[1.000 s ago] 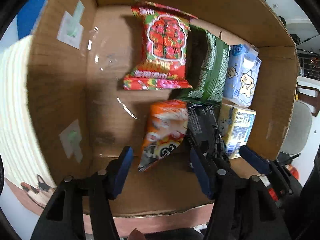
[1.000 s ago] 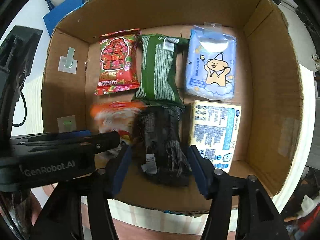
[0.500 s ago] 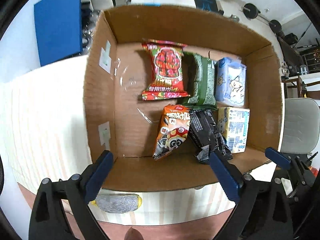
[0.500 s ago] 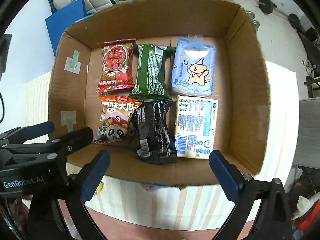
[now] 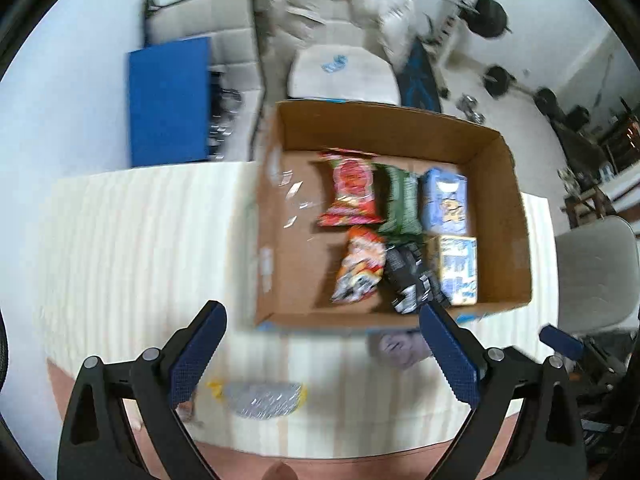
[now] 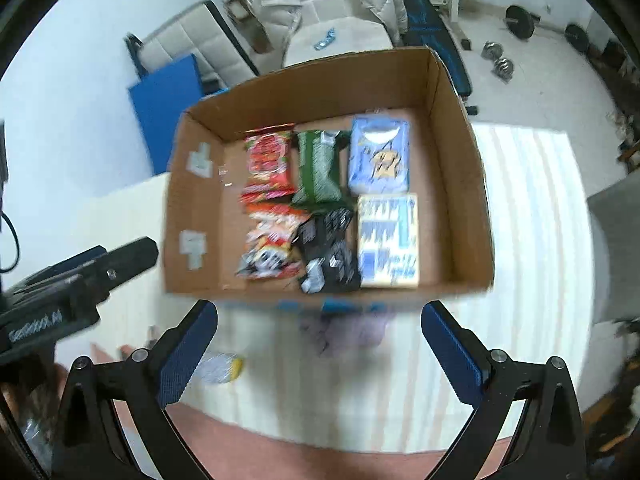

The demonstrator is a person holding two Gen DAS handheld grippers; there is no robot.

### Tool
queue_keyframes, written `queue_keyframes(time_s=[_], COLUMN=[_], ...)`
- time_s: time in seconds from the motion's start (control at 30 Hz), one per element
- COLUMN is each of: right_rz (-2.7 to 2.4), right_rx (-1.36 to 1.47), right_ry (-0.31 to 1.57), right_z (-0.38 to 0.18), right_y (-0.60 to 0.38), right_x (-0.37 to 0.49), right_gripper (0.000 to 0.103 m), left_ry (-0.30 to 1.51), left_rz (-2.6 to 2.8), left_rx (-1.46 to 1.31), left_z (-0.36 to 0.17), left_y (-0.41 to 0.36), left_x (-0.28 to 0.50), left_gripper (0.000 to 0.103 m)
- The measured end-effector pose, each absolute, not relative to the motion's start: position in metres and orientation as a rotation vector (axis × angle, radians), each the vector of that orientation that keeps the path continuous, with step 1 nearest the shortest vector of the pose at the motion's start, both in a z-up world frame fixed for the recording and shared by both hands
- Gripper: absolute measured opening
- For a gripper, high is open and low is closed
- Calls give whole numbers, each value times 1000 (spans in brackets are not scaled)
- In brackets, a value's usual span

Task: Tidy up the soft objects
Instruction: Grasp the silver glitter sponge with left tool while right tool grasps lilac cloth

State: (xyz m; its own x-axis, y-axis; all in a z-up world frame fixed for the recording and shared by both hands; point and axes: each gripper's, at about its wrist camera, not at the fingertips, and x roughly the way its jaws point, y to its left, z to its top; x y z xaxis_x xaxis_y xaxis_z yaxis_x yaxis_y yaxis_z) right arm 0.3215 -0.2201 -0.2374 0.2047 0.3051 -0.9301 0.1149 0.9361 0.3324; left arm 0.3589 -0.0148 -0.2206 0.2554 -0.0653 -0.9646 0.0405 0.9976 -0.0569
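Observation:
A cardboard box [image 5: 504, 216] [image 6: 460, 184] stands on a striped cloth and holds several soft packs: a red snack bag [image 5: 352, 192] [image 6: 268, 160], a green bag [image 5: 400, 200] [image 6: 318, 172], a blue tissue pack [image 5: 446, 200] [image 6: 380, 156], an orange panda bag [image 5: 358, 268] [image 6: 272, 244], a black bag [image 5: 408, 280] [image 6: 332, 256] and a yellow-blue tissue pack [image 5: 458, 272] [image 6: 388, 240]. My left gripper [image 5: 322, 344] hangs open above the cloth in front of the box. My right gripper [image 6: 320, 344] is open too, with nothing between its fingers.
A silver-and-yellow packet [image 5: 262, 398] [image 6: 218, 366] and a greyish-purple soft thing [image 5: 400, 346] [image 6: 344, 332] lie on the cloth before the box. Behind the table are a blue board [image 5: 168, 100], a padded chair [image 5: 344, 76] and gym weights [image 6: 520, 22].
Both grippers opened wide, letting go of the orange panda bag and the black bag in the box, then rose and drew back so the whole box and table show.

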Motion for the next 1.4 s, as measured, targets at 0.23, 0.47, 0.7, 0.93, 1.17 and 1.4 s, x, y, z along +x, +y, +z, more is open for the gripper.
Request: queue_keyframes(time_s=[0.23, 0.47, 0.7, 0.93, 1.17, 1.4], right_rz=[89, -9, -57, -51, -26, -13], right_rx=[661, 752, 891, 906, 828, 665], right_ry=[1401, 1441, 1384, 1393, 1418, 1503], right_z=[-296, -373, -403, -413, -398, -384], right_y=[-253, -243, -232, -220, -230, -250], right_x=[260, 261, 264, 267, 242, 211], right_gripper=[103, 86, 81, 34, 28, 19], left_ry=[1445, 1600, 1633, 1658, 1745, 1759], left_rz=[42, 153, 214, 243, 274, 183], left_rx=[-258, -591, -862, -982, -812, -434], left_z=[-287, -380, -420, -446, -464, -459], left_y=[40, 92, 123, 128, 105, 56], left_x=[289, 264, 253, 259, 278, 303], left_gripper=[99, 99, 99, 99, 99, 99])
